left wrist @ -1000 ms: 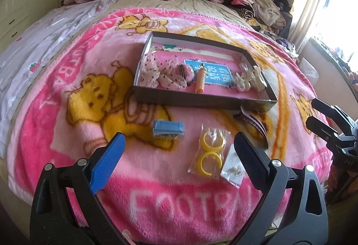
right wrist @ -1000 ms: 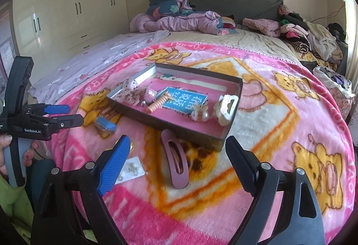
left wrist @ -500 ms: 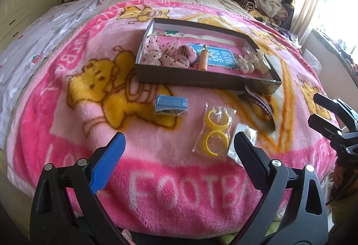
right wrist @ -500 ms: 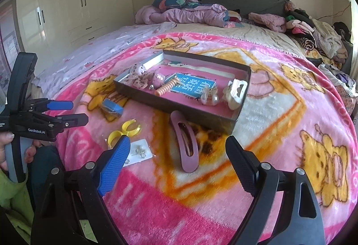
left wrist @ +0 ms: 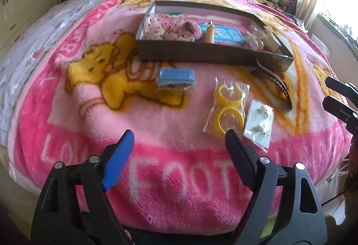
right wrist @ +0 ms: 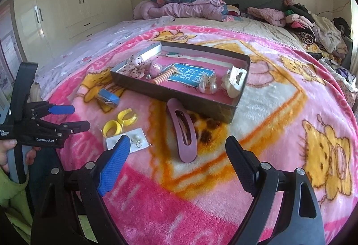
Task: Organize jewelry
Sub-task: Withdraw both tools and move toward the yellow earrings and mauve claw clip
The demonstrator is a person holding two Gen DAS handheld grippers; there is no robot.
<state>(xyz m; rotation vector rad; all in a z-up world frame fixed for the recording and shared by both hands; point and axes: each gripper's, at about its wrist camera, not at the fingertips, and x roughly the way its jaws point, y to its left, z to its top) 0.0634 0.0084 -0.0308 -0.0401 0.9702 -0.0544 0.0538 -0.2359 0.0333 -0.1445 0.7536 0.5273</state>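
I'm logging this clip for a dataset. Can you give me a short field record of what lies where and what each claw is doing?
setting: bed with pink blanket
tray: on blanket, holds hair accessories
outside tray: blue box, bagged yellow rings, earring card, mauve hair clip
left claw: open, empty, above blanket edge
right claw: open, empty, near hair clip
not yet in tray: all four loose items

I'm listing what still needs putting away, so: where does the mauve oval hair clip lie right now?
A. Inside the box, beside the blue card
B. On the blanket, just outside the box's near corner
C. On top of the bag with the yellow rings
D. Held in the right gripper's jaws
B: the mauve hair clip lies flat on the blanket, outside the box, and no gripper is touching it.
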